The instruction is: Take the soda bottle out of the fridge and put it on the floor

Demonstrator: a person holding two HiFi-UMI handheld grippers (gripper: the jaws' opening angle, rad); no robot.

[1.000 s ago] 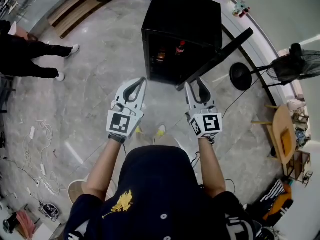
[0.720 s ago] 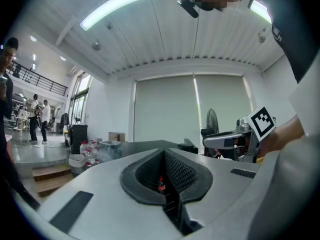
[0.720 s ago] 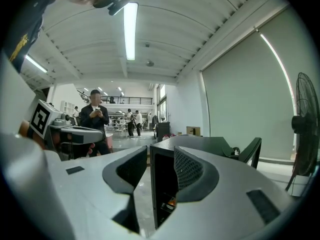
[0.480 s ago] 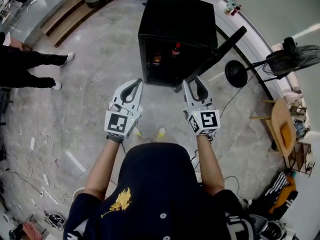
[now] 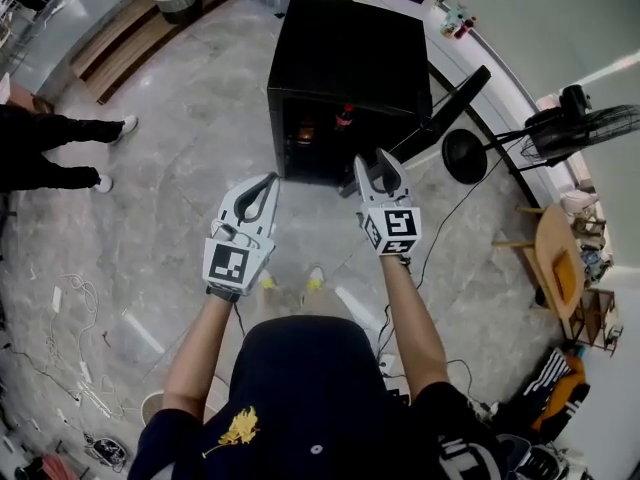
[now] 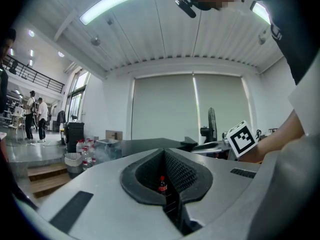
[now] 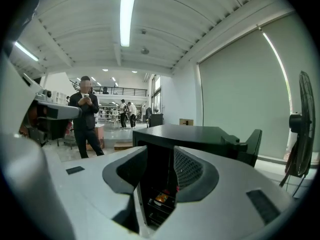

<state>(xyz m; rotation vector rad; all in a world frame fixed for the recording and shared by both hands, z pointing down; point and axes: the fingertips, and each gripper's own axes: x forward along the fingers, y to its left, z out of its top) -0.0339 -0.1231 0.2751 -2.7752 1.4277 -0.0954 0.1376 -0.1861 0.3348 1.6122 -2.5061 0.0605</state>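
Black mini fridge (image 5: 345, 48) stood with its door (image 5: 445, 103) swung open, the soda bottle (image 5: 343, 120) upright on a shelf inside, while the left gripper (image 5: 270, 180) and right gripper (image 5: 385, 158) hovered just before it, both empty, jaws parted

Bright, even light; fisheye-warped edges

The grey marbled floor (image 5: 190, 138) bears a black fridge (image 5: 350, 43), its door (image 5: 445, 103) swung open; a soda bottle (image 5: 344, 119) stands on a shelf inside; a fan's round base (image 5: 463, 155) sits just right.
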